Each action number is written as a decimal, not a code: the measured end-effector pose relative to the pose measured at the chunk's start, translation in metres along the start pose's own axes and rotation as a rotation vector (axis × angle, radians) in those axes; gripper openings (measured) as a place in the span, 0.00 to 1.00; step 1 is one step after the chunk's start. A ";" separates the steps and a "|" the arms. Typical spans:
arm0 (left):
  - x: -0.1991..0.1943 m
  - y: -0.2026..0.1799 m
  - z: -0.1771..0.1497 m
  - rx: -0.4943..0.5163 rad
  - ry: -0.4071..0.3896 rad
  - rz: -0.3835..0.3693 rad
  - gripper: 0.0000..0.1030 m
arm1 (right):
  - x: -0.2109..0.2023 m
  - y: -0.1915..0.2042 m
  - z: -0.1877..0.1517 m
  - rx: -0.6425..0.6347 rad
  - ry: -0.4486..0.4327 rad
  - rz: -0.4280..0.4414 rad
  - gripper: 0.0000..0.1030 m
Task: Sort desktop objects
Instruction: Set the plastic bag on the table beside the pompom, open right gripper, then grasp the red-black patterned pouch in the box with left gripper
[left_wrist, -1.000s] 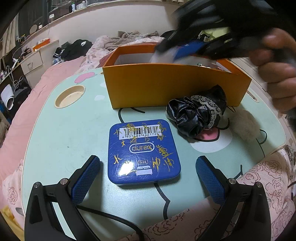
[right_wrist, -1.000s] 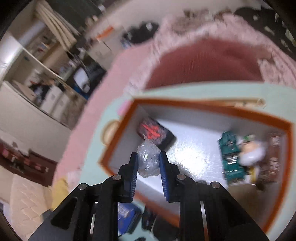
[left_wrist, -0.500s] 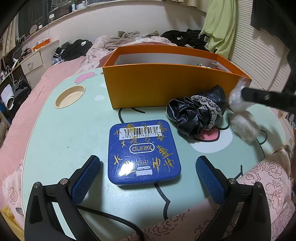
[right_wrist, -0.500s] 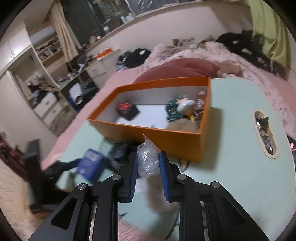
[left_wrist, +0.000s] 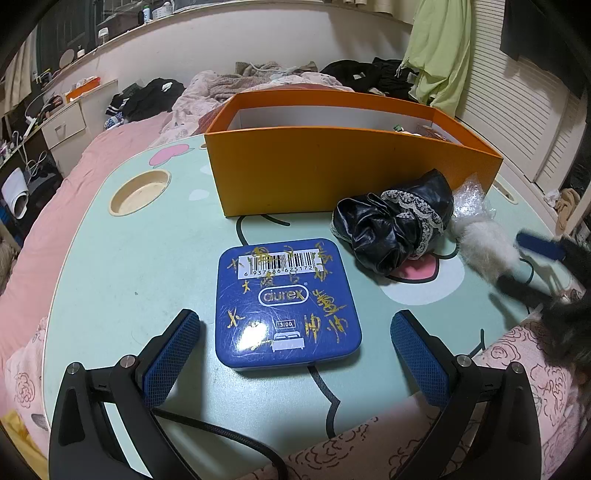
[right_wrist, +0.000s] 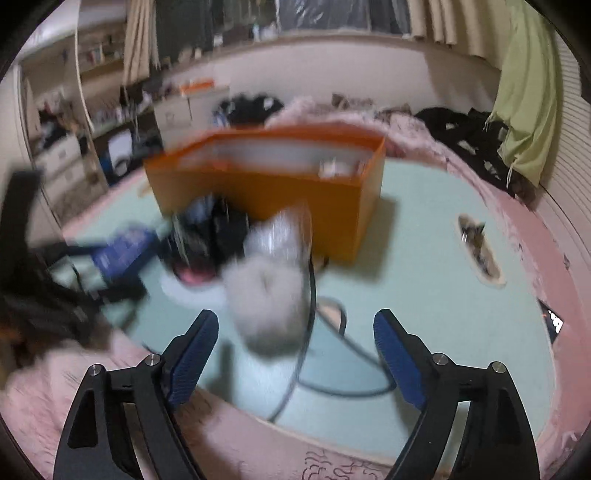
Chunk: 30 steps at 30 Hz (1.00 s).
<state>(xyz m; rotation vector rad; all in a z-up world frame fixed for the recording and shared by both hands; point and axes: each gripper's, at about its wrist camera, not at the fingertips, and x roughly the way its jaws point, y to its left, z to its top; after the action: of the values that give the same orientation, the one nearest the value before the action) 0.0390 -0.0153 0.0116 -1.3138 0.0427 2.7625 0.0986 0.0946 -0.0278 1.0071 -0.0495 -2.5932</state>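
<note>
Clear plastic wad, crinkled: lies on the table just behind the white fur puff, near the right end of the orange box. In the left wrist view the same wad sits beside the box's near right corner, touching or nearly touching the fur puff; which, cannot tell. Right wrist view is smeared by motion, so edges are soft.

Right gripper: jaws opening, standing wide. Nothing pressed by the pads. The fur puff lies ahead, roughly on the centre line between the fingers, and the wad beyond it, both clear of the tips. From the left wrist view this gripper shows only as a blurred dark shape with one blue pad at the right edge, just beside the puff.

Left gripper: jaws wide, holding nothing. Blue tin, square with rounded corners, barcode label and gold scrawl on the lid, lies flat on the table between the two fingers, apart from both pads.

Black shiny cloth bundle with lace trim: between tin and puff, in front of the box.

Table: pale green, cartoon print, round recessed cup well at far left. A black cable runs along the near edge.

Box holds small items at its right end; too small to name.
</note>
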 end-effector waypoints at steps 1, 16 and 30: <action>0.000 0.000 0.000 0.002 -0.001 0.002 1.00 | 0.001 0.000 0.001 -0.001 0.004 0.006 0.88; -0.023 0.013 0.003 -0.079 -0.064 0.005 1.00 | 0.002 -0.005 -0.004 0.000 0.008 0.015 0.97; -0.001 -0.026 0.193 0.510 0.163 0.003 0.38 | 0.001 -0.003 -0.003 -0.003 0.009 0.021 0.98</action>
<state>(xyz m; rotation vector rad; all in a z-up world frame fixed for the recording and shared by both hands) -0.1073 0.0223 0.1347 -1.3716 0.7049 2.3967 0.0990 0.0977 -0.0312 1.0118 -0.0537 -2.5685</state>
